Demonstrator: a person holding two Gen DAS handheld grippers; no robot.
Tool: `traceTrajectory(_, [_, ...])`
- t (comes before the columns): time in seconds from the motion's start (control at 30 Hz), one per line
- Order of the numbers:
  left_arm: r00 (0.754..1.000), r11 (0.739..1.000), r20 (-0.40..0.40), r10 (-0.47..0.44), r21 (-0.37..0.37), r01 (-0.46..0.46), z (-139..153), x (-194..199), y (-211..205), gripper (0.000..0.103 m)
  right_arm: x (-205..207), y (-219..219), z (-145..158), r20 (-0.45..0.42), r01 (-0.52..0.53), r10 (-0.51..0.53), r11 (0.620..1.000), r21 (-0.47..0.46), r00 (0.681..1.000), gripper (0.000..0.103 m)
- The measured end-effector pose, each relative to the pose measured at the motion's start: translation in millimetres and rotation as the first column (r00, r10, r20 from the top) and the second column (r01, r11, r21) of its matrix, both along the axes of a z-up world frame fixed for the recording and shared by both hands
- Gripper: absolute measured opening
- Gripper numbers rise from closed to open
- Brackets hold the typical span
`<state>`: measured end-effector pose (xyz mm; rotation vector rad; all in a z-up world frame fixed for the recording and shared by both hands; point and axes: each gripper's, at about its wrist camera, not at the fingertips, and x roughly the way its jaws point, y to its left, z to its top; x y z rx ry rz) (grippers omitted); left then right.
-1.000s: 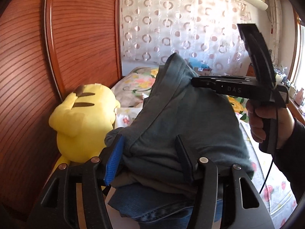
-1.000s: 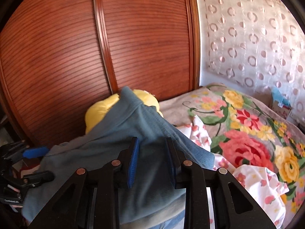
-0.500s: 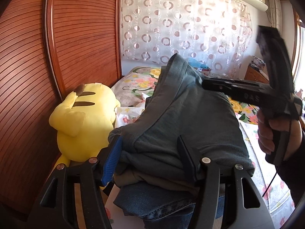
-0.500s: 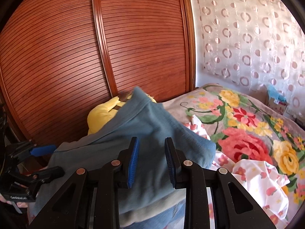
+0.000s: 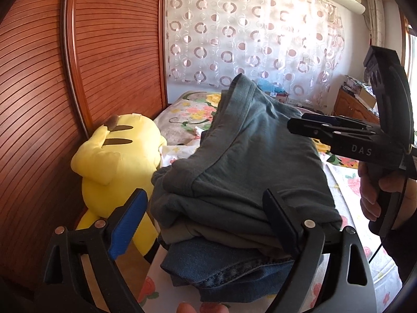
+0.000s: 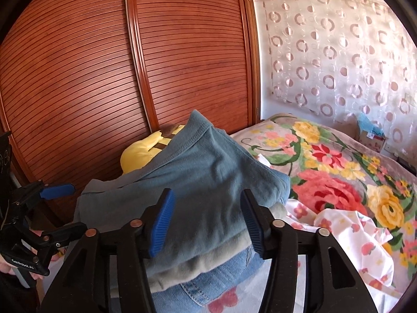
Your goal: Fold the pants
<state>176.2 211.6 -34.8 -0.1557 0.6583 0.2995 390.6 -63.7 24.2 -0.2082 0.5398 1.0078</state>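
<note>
Folded grey-green pants (image 5: 242, 161) lie on top of a stack, over a beige garment (image 5: 224, 236) and blue jeans (image 5: 224, 266), on the bed. My left gripper (image 5: 203, 224) is open, its fingers spread at the near edge of the stack, holding nothing. My right gripper (image 6: 206, 221) is open too, its jaws apart at the stack's other side over the pants (image 6: 198, 182). The right gripper also shows in the left wrist view (image 5: 336, 133) and the left gripper in the right wrist view (image 6: 49, 208).
A yellow plush toy (image 5: 117, 161) sits left of the stack against the wooden slatted wardrobe doors (image 6: 104, 65). A floral blanket (image 6: 336, 172) and a white flowered sheet (image 6: 346, 232) cover the bed. A circle-patterned curtain (image 5: 247, 39) hangs behind.
Both grippers have opened and let go of the pants, which now rest on the stack. The right gripper has drawn back from the pants.
</note>
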Motion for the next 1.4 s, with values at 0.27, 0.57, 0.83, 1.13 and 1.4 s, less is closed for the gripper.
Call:
traceTrajectory(0.27, [1.0,1.0,0.005,0.004,0.009,-0.004,2,-7,-6,0.09,-19,-10,2,-0.002,0.018,-0.018,1.0,0.0,1.0,0.065])
traceTrajectory(0.57, [1.0,0.999,0.013,-0.004,0.051,0.003,8,-18,-17,0.09,-48,-30,8,0.006,0.075,-0.075,0.997,0.001,0.997,0.072])
traceTrajectory(0.83, [0.999,0.997,0.027,-0.045,0.057,0.043,14,-28,-40,0.09,-85,-59,15,0.02,0.172,-0.172,0.985,0.003,0.985,0.076])
traceTrajectory(1.13, [0.991,0.991,0.043,-0.125,0.052,0.122,19,-43,-76,0.09,-143,-105,18,0.031,0.296,-0.297,0.955,0.006,0.955,0.077])
traceTrajectory(1.4, [0.977,0.977,0.049,-0.209,0.042,0.207,20,-54,-115,0.09,-202,-155,22,0.008,0.419,-0.419,0.908,0.002,0.908,0.077])
